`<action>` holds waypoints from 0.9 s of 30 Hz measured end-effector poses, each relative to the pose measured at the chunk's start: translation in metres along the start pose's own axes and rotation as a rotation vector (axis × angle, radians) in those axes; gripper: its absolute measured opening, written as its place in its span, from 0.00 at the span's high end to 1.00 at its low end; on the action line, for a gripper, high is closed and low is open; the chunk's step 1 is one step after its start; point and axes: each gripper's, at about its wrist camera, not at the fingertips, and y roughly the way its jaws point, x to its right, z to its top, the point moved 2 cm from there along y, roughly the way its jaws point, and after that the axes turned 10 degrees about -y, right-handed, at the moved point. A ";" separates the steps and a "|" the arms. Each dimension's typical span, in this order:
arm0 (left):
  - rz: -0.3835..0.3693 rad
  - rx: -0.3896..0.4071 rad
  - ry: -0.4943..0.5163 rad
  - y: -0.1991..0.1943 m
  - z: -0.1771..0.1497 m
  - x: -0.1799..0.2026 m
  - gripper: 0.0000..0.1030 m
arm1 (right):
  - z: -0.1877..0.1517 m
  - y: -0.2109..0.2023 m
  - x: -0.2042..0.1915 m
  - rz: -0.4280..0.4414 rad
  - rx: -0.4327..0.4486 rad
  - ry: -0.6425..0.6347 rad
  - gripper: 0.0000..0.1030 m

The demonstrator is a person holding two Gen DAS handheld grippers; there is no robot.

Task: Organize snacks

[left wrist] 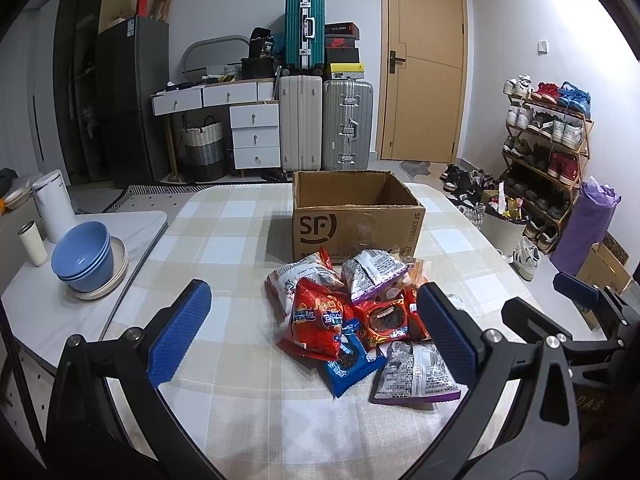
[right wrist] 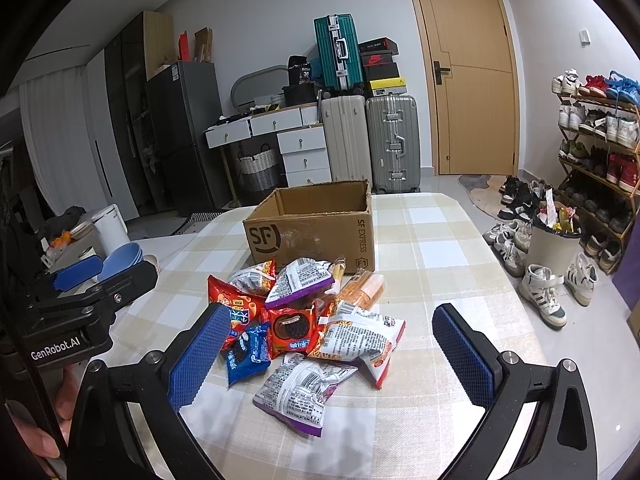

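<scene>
Several snack packets lie heaped on the checked tablecloth, just in front of an open cardboard box marked SF. The heap includes a red chip bag, a blue cookie pack and a purple-edged silver bag. My left gripper hovers open over the near side of the heap, nothing between its blue pads. My right gripper is open too, above the same heap. Each gripper shows at the edge of the other's view.
Stacked blue bowls on a plate, a white canister and a small cup sit on a white side surface at left. Off the table's right edge are a bin, loose shoes and a shoe rack. Suitcases and drawers stand behind.
</scene>
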 end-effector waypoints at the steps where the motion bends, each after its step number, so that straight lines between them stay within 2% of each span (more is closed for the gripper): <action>1: -0.001 0.000 0.001 0.000 0.000 0.000 0.00 | 0.000 0.000 -0.001 0.000 0.000 0.000 0.00; 27: 0.003 -0.027 0.001 0.010 -0.015 -0.001 0.00 | -0.005 0.003 -0.003 0.008 -0.005 0.006 0.00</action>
